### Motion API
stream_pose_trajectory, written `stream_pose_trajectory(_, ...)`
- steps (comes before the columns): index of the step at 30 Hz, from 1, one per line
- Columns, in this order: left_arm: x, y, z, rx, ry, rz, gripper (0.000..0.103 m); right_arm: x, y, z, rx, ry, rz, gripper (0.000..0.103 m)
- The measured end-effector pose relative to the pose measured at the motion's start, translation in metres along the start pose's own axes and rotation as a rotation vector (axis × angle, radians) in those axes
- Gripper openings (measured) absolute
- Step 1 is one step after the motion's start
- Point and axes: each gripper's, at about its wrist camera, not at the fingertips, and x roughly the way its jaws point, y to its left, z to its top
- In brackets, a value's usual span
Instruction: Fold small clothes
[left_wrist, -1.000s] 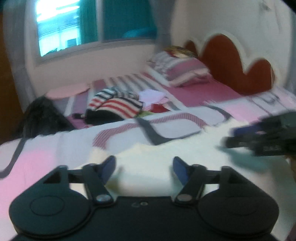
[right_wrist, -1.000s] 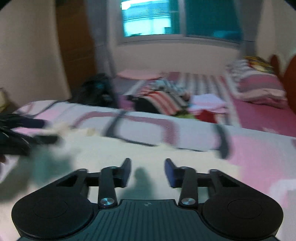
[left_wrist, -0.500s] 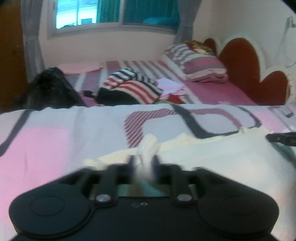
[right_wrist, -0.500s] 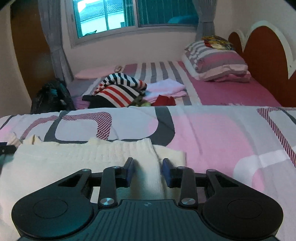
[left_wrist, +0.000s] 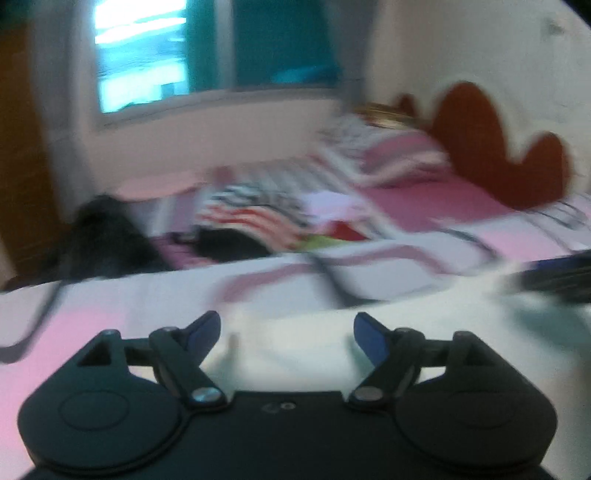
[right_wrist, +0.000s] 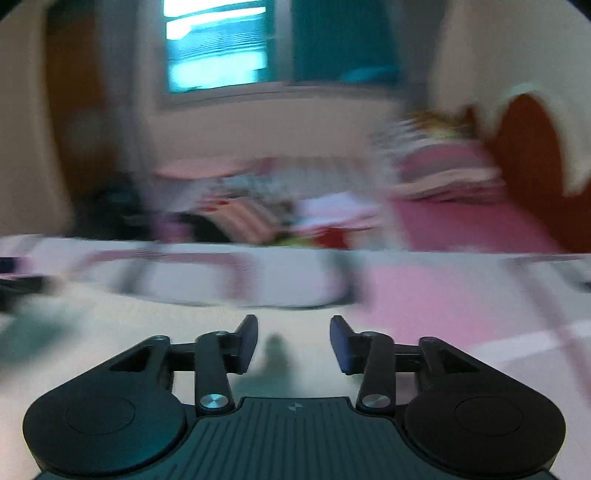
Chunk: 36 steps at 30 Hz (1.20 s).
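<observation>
A cream knitted garment (left_wrist: 303, 347) lies flat on the pink and white patterned bedspread (left_wrist: 74, 325), under both grippers; it also shows in the right wrist view (right_wrist: 177, 332). My left gripper (left_wrist: 286, 334) is open and empty just above the cloth. My right gripper (right_wrist: 293, 339) is open and empty above the garment's right part. The right gripper shows as a dark blur at the right edge of the left wrist view (left_wrist: 554, 273). The left gripper shows at the left edge of the right wrist view (right_wrist: 18, 280). Both views are motion-blurred.
A pile of striped and other clothes (left_wrist: 258, 218) lies further back on the bed. Pillows (left_wrist: 388, 158) rest against a red headboard (left_wrist: 480, 140) at the right. A dark bag (left_wrist: 107, 236) sits at the left. A window (left_wrist: 140, 59) is behind.
Half a second ago both grippers were closed on the cream garment's edge. Now both are open, have let go, and have pulled back and up. The views are blurred by motion.
</observation>
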Motion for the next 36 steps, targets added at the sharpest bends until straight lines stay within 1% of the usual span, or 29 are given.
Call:
stream_pose_trajectory(1,0.0,-0.014,0.001,0.011,0.005,-0.021,0.078,0.005,0.014,-0.001,-0.013,0.027,0.045,0.042)
stream_pose_trajectory(3,0.007,-0.031,-0.001,0.015,0.045,-0.049,0.078,0.008,0.034,-0.004,-0.041,0.052,0.123,0.042)
stream_pose_trajectory(5,0.011,-0.032,-0.008,-0.004,0.078,-0.046,0.077,0.009,0.044,-0.01,-0.063,0.078,0.139,0.042)
stream_pose_trajectory(7,0.008,-0.021,-0.019,-0.006,0.093,0.003,0.077,0.007,0.041,-0.018,-0.099,0.091,0.109,0.042)
stream_pose_trajectory(8,0.005,-0.012,-0.027,-0.011,0.099,0.034,0.078,0.005,0.034,-0.02,-0.092,0.091,0.091,0.042)
stream_pose_trajectory(9,0.001,-0.001,-0.033,-0.024,0.098,0.053,0.082,0.001,0.02,-0.023,-0.068,0.087,0.054,0.042)
stream_pose_trajectory(10,-0.004,0.012,-0.042,-0.049,0.096,0.067,0.083,0.0,0.008,-0.025,-0.043,0.085,0.008,0.042)
stream_pose_trajectory(11,-0.009,0.026,-0.048,-0.079,0.091,0.076,0.085,-0.004,-0.011,-0.029,-0.005,0.087,-0.06,0.042)
stream_pose_trajectory(12,-0.013,0.038,-0.053,-0.12,0.094,0.08,0.087,-0.007,-0.023,-0.033,0.022,0.087,-0.093,0.042)
stream_pose_trajectory(13,-0.016,0.045,-0.055,-0.148,0.098,0.071,0.087,-0.012,-0.038,-0.037,0.068,0.084,-0.09,0.042)
stream_pose_trajectory(14,-0.022,0.046,-0.053,-0.15,0.099,0.081,0.082,-0.016,-0.044,-0.038,0.093,0.087,-0.079,0.042)
stream_pose_trajectory(15,-0.03,0.041,-0.047,-0.131,0.096,0.106,0.073,-0.022,-0.044,-0.037,0.1,0.09,-0.096,0.042)
stream_pose_trajectory(16,-0.04,0.033,-0.044,-0.102,0.078,0.118,0.075,-0.032,-0.039,-0.036,0.101,0.072,-0.093,0.042)
stream_pose_trajectory(17,-0.05,0.024,-0.042,-0.082,0.051,0.106,0.079,-0.044,-0.031,-0.037,0.094,0.041,-0.055,0.042)
stream_pose_trajectory(18,-0.061,0.013,-0.042,-0.084,0.027,0.081,0.082,-0.055,-0.02,-0.038,0.078,0.016,-0.015,0.042)
stream_pose_trajectory(19,-0.068,-0.001,-0.043,-0.094,0.023,0.044,0.082,-0.063,-0.006,-0.04,0.048,0.004,0.022,0.042)
stream_pose_trajectory(20,-0.071,-0.014,-0.045,-0.085,0.032,0.013,0.083,-0.069,0.009,-0.045,0.011,0.004,0.058,0.042)
stream_pose_trajectory(21,-0.072,-0.03,-0.048,-0.058,0.044,0.004,0.083,-0.073,0.025,-0.052,-0.02,0.01,0.088,0.042)
stream_pose_trajectory(23,-0.072,-0.052,-0.057,-0.031,0.074,0.01,0.082,-0.072,0.048,-0.065,-0.058,0.043,0.122,0.042)
stream_pose_trajectory(25,-0.07,-0.065,-0.069,-0.027,0.111,0.016,0.081,-0.07,0.064,-0.081,-0.094,0.075,0.109,0.042)
stream_pose_trajectory(27,-0.071,-0.069,-0.08,-0.012,0.127,0.036,0.081,-0.071,0.07,-0.097,-0.103,0.098,0.092,0.042)
stream_pose_trajectory(29,-0.076,-0.07,-0.087,-0.017,0.122,0.044,0.082,-0.074,0.067,-0.105,-0.097,0.086,0.086,0.042)
stream_pose_trajectory(34,-0.084,-0.065,-0.091,-0.041,0.135,0.062,0.083,-0.08,0.06,-0.108,-0.081,0.106,0.075,0.042)
stream_pose_trajectory(36,-0.09,-0.066,-0.088,-0.058,0.135,0.072,0.081,-0.082,0.059,-0.101,-0.069,0.106,0.077,0.042)
